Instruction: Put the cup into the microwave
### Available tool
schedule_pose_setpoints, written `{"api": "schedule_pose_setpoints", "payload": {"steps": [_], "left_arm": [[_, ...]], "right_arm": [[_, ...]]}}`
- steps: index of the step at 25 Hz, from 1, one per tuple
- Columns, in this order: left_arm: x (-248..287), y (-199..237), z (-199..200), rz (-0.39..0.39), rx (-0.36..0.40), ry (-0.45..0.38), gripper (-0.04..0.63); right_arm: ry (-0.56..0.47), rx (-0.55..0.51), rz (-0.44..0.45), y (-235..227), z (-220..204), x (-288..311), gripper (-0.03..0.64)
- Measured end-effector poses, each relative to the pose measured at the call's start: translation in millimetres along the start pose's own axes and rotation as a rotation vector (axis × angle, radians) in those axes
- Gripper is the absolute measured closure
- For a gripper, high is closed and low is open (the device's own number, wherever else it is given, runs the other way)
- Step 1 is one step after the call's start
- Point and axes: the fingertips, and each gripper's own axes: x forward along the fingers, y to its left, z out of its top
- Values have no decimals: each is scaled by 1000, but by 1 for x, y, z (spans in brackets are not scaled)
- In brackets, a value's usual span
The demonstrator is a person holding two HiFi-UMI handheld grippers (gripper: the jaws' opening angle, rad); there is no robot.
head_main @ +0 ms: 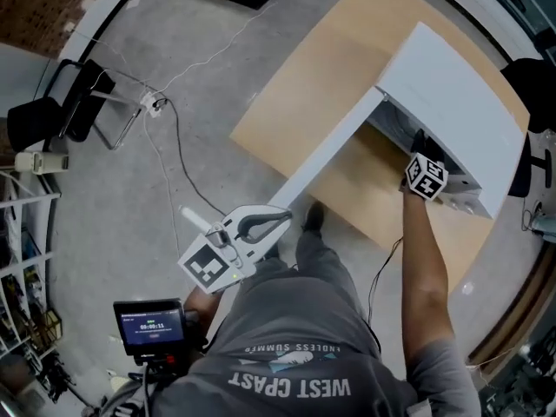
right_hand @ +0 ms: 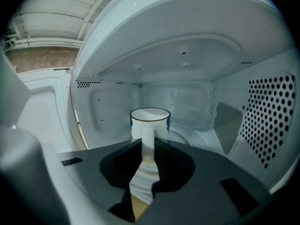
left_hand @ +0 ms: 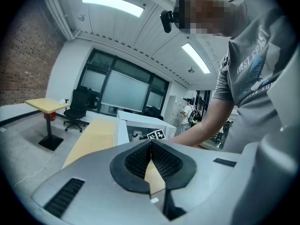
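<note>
A white cup with a dark rim [right_hand: 150, 121] stands upright inside the open white microwave [head_main: 460, 102], near the middle of its cavity. My right gripper [right_hand: 149, 146] reaches in through the opening and is shut on the cup's handle, which shows as a white strip between the pads. In the head view only its marker cube [head_main: 426, 176] and the arm show at the microwave's mouth. The door [head_main: 334, 150] hangs wide open to the left. My left gripper [head_main: 282, 218] is held back near the person's body, shut and empty, with its tips touching [left_hand: 151, 144].
The microwave sits on a light wooden table [head_main: 313, 85]. A tripod with a small screen [head_main: 152, 324] stands at the lower left. A black chair [head_main: 61, 102], floor cables [head_main: 169, 137] and shelves [head_main: 22, 268] are at the left.
</note>
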Motion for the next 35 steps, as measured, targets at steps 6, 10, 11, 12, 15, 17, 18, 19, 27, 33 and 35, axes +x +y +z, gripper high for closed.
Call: {"api": "schedule_pose_setpoints", "payload": {"steps": [6,10,11,12,15,17,18,19,27,33,35], "left_arm": [[15,8,19,3,11,-125,574],[-2,10,11,21,33,-143,574],[-7,9,10,20,41,-147,574],[-11,8,9,18,50,-152,574],[-19,6,7,18,76,-164,574],[-22,6,5,20,84,-171,574],[-24,5,4,20,87,-175,574],[-26,5,2,20,91,-178,574],[-64,-11,4,-17,132,-211,574],[-97,-22,7,-31,176,-236,574],[-118,-39,25,-47,188,-255,574]], "right_arm": [[20,2,14,-11,5,14,543],[52,39,32,9,-17,14,491],[55,40,28,13,-18,9,489],[54,41,23,15,-19,5,489],[49,41,15,18,-28,-6,489],[43,42,16,21,-34,-12,489],[38,44,18,23,-35,-16,489],[32,45,18,25,-37,-22,489],[22,57,-35,33,-32,-75,489],[-14,57,-48,51,-16,-128,489],[-26,36,-50,57,9,-166,491]]}}
